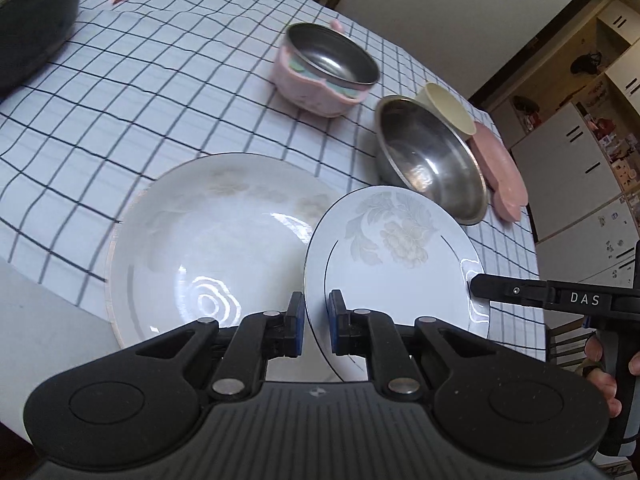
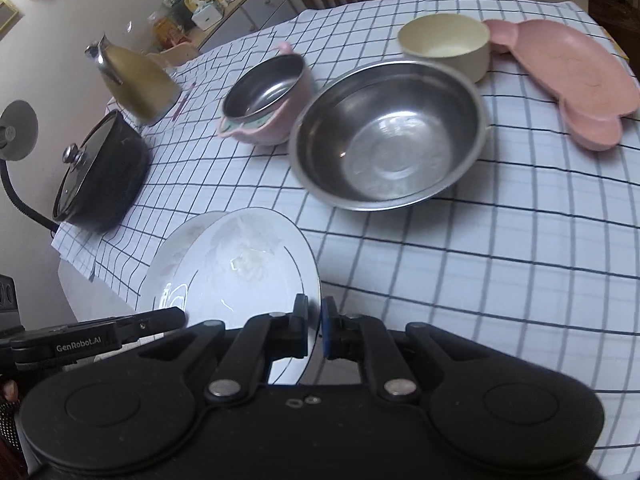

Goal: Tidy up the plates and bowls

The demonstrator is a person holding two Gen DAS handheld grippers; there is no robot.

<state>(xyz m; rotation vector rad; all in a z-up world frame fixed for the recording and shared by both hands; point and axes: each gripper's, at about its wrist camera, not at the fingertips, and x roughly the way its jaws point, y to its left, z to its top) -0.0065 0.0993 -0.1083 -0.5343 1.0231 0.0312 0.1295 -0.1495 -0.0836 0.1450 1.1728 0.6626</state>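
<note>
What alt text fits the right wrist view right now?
The right gripper pinches the rim of a small white plate, held over a larger plate. Beyond sit a steel bowl, cream cup and pink tray.

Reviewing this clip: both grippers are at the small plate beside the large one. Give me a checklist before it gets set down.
1. Left gripper on the small plate rim: not ok, jaws straddle it with gaps.
2. Right gripper on the opposite rim: ok, jaws closed on it.
3. Small plate level: not ok, tilted.
4. Large plate bare for stacking: ok.
5. Steel bowl apart from the plates: ok.
6. Small plate clear of the large plate: cannot tell.
</note>
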